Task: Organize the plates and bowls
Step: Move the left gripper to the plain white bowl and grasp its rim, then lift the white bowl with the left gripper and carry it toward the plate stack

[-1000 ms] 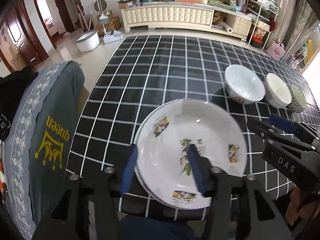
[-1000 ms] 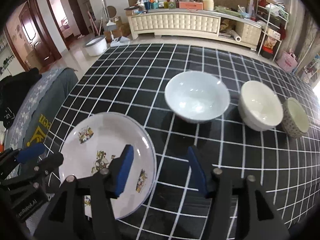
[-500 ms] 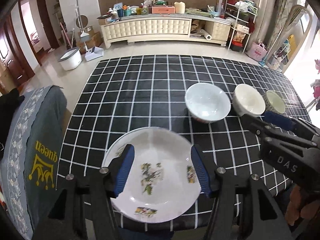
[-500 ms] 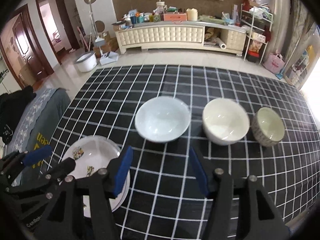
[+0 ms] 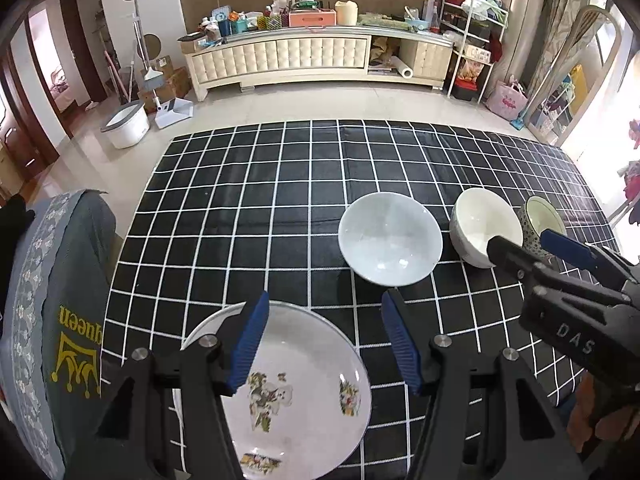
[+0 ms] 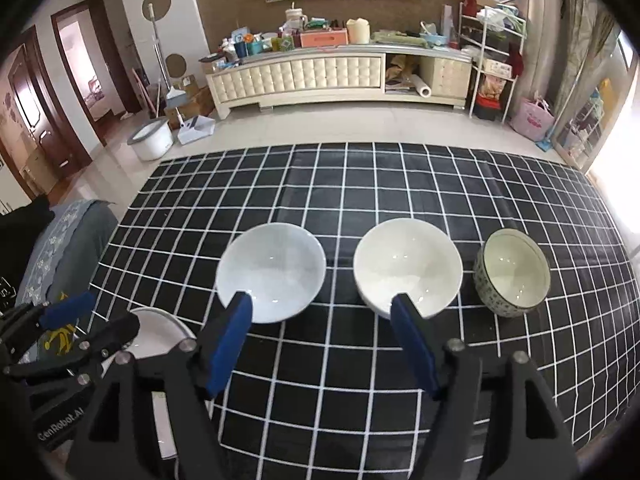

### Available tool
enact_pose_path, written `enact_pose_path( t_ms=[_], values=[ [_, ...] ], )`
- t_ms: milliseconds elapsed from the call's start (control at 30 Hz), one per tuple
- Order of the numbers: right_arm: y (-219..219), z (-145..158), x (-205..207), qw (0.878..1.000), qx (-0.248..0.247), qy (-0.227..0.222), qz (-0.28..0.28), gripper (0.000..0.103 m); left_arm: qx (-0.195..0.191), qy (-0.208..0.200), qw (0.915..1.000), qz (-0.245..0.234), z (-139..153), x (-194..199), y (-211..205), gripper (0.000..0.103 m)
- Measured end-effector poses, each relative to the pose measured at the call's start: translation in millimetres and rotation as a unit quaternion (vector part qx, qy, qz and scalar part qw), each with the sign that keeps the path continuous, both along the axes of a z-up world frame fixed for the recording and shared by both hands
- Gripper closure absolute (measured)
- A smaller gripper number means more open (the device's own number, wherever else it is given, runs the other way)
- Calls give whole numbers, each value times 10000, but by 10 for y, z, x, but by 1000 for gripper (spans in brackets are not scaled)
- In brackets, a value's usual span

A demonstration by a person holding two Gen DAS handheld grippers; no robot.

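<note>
A white plate with flower prints (image 5: 296, 392) lies at the near left edge of the black checked tablecloth (image 5: 256, 208); its rim shows in the right wrist view (image 6: 156, 332). Three bowls stand in a row: a pale blue bowl (image 6: 271, 270), a white bowl (image 6: 407, 270) and a small speckled bowl (image 6: 512, 272). They also show in the left wrist view: pale blue (image 5: 390, 238), white (image 5: 480, 226), speckled (image 5: 540, 220). My left gripper (image 5: 322, 340) is open and empty above the plate. My right gripper (image 6: 320, 340) is open and empty, short of the bowls.
A chair draped with grey cloth (image 5: 52, 320) stands at the table's left edge. Beyond the table are tiled floor, a white bucket (image 5: 126, 124) and a long cream cabinet (image 5: 316, 58) loaded with clutter. Shelves (image 5: 472, 40) stand at the back right.
My left gripper has let go of the plate, which now lies on the table, and has pulled back and up. My right gripper has also drawn back and up, still open.
</note>
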State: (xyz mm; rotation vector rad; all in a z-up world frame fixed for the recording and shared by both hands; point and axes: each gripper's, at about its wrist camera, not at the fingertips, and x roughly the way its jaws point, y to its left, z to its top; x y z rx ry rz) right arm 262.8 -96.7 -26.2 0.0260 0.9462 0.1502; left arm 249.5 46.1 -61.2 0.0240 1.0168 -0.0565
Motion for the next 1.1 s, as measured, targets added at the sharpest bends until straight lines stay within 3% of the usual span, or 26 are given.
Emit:
enact_pose_path(
  t_ms=[400, 700, 767, 933, 1100],
  values=[
    [-123, -140, 284, 9995, 78, 226, 184, 27, -3, 137, 9999, -87, -113, 372, -116, 46],
    [-102, -269, 513, 9972, 276, 371, 589, 28, -88, 405, 9988, -263, -374, 662, -205, 47],
    [-63, -310, 600, 9963, 220, 397, 725, 35, -87, 480, 9984, -290, -437, 720, -208, 48],
    [16, -459, 809, 9916, 220, 660, 1095, 60, -229, 773, 9962, -315, -601, 914, -169, 72],
    [63, -557, 1020, 9871, 210, 888, 1312, 62, -344, 947, 9942, -381, -704, 1076, -148, 76]
  ],
)
